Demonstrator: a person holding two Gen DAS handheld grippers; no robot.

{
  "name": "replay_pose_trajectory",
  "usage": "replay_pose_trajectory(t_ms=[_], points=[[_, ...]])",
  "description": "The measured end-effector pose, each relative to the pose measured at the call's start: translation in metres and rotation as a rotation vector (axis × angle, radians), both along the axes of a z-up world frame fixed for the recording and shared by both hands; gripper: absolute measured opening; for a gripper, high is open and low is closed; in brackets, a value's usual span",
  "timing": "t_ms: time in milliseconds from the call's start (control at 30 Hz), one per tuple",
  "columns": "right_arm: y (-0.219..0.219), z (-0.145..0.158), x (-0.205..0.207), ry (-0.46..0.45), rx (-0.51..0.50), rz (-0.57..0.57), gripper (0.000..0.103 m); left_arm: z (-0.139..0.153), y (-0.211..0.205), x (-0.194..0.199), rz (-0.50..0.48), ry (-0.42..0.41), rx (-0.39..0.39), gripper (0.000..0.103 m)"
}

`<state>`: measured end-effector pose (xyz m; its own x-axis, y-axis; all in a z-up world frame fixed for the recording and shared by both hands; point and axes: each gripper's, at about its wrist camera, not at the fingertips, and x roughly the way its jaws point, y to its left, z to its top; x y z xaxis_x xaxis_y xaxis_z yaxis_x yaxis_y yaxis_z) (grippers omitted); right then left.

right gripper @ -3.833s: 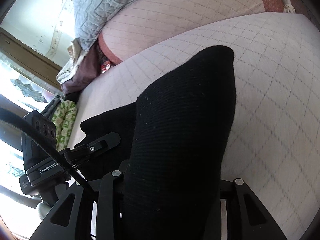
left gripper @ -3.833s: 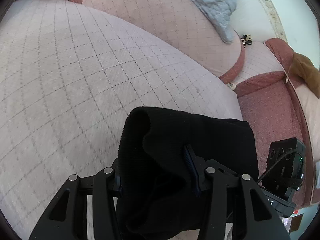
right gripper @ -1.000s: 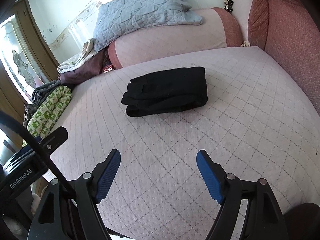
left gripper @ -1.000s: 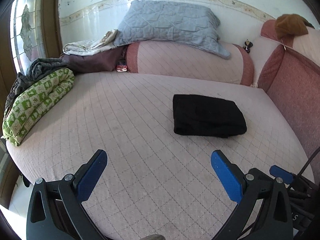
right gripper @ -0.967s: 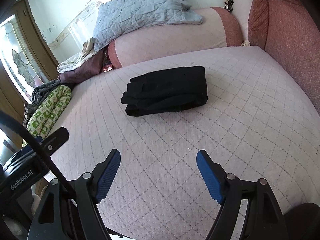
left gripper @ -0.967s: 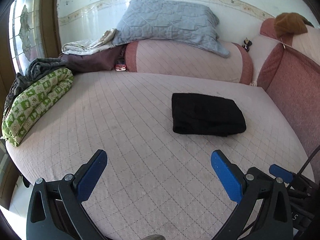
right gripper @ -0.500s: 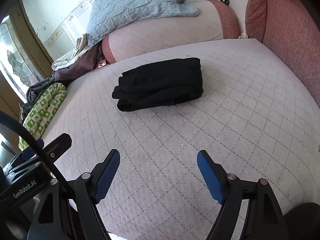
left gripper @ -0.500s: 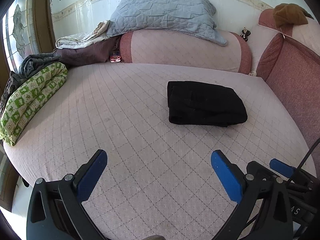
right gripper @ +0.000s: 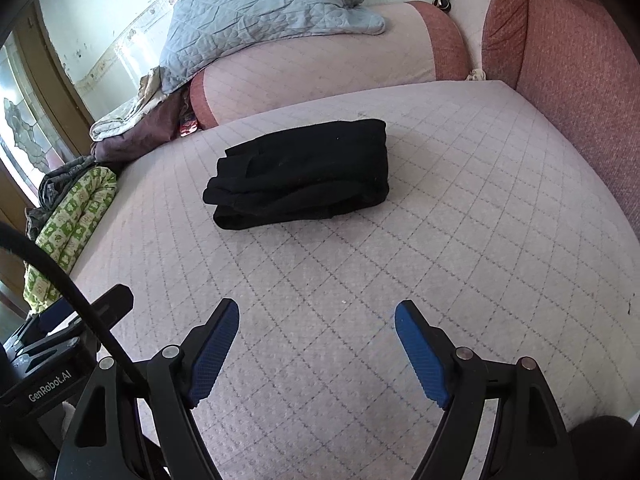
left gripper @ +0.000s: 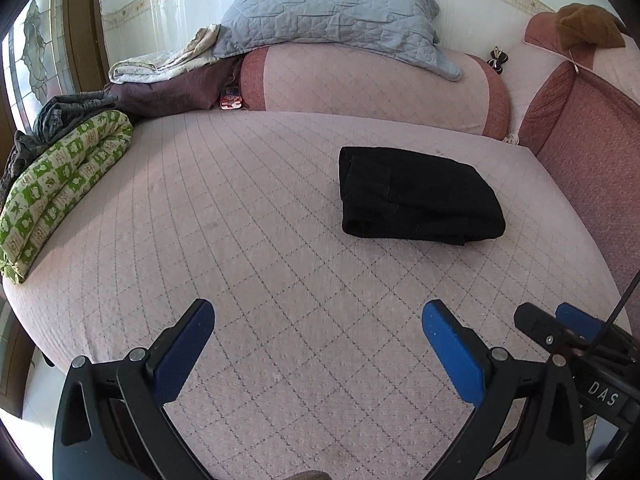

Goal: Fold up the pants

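The black pants (left gripper: 416, 200) lie folded into a thick rectangle on the pink quilted mattress (left gripper: 240, 240), toward its far right; they also show in the right wrist view (right gripper: 304, 172). My left gripper (left gripper: 318, 320) is open and empty, held back near the mattress's front edge, well short of the pants. My right gripper (right gripper: 316, 316) is open and empty too, also near the front edge. Part of the right gripper shows at the lower right of the left wrist view (left gripper: 560, 328).
A pink bolster (left gripper: 372, 88) with a grey quilted pillow (left gripper: 332, 12) on it lines the back. Red cushions (left gripper: 588, 152) stand along the right side. A green patterned rolled blanket (left gripper: 60, 188) and piled clothes (left gripper: 160, 80) lie at the left.
Both grippers, earlier shut on the black pants, have let go and pulled back to the front edge. Over the last second the view has tilted slightly; the pants stay put.
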<state>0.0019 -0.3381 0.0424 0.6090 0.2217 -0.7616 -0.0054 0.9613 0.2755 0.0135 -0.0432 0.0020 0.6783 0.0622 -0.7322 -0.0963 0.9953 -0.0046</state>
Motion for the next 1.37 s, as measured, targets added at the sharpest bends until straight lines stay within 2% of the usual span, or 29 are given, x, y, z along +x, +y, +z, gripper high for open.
replay_pose_trajectory(t_ms=[900, 1367], points=[[0.010, -0.015, 0.009, 0.043, -0.037, 0.010, 0.087, -0.029, 0.011, 0.012, 0.017, 0.081, -0.041, 0.103], [0.043, -0.009, 0.033, 0.026, -0.084, 0.095, 0.088, -0.042, 0.031, 0.019, 0.050, 0.101, -0.062, 0.103]])
